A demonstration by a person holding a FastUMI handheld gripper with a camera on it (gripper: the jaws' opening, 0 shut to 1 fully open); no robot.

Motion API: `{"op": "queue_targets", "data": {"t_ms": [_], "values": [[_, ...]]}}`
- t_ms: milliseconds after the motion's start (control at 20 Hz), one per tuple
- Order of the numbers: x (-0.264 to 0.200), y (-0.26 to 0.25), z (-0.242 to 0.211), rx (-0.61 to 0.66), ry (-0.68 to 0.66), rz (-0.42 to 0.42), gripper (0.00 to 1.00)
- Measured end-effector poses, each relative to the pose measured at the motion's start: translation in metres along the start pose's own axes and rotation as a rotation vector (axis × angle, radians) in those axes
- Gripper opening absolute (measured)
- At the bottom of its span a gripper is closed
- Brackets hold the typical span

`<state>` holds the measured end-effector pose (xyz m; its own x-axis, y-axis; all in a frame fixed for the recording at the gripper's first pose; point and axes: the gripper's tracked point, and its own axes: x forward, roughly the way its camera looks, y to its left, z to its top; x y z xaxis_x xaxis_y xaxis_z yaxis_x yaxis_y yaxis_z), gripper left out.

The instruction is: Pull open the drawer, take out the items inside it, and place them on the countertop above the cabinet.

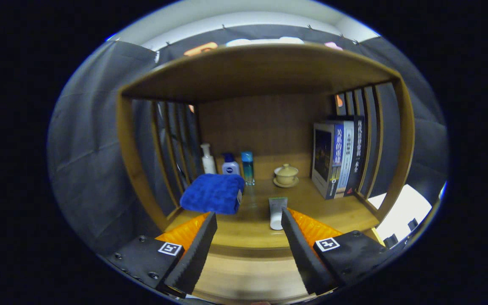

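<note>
The wooden shelf (265, 76) frames the table (244, 231), where a blue towel (213, 193) and a white tube (276, 214) already lie just beyond the hand-held gripper (248, 218), wide open and empty, so drop squarely toward the drawer below, which I cannot see.

Mount: your camera rides on the gripper (248, 237), looking forward along its fingers (197, 250), which are spread apart.
Facing: you look straight into the open cabinet (261, 72), toward its back panel.
Height: you sit a little above the worktop (248, 228), under the top board.
Nearness: the worktop's front edge lies between the fingers; the towel (213, 193) and tube (277, 212) lie just ahead.
</note>
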<state>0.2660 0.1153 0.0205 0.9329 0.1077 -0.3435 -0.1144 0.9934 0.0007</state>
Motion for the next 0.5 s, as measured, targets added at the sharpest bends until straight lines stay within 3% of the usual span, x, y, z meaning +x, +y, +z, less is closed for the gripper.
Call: {"op": "queue_targets", "data": {"t_ms": [200,500], "values": [[-0.05,0.024,-0.014,-0.067,-0.08,0.04,0.98],[-0.086,-0.004,-0.065,-0.087,-0.163,-0.039,0.98]]}}
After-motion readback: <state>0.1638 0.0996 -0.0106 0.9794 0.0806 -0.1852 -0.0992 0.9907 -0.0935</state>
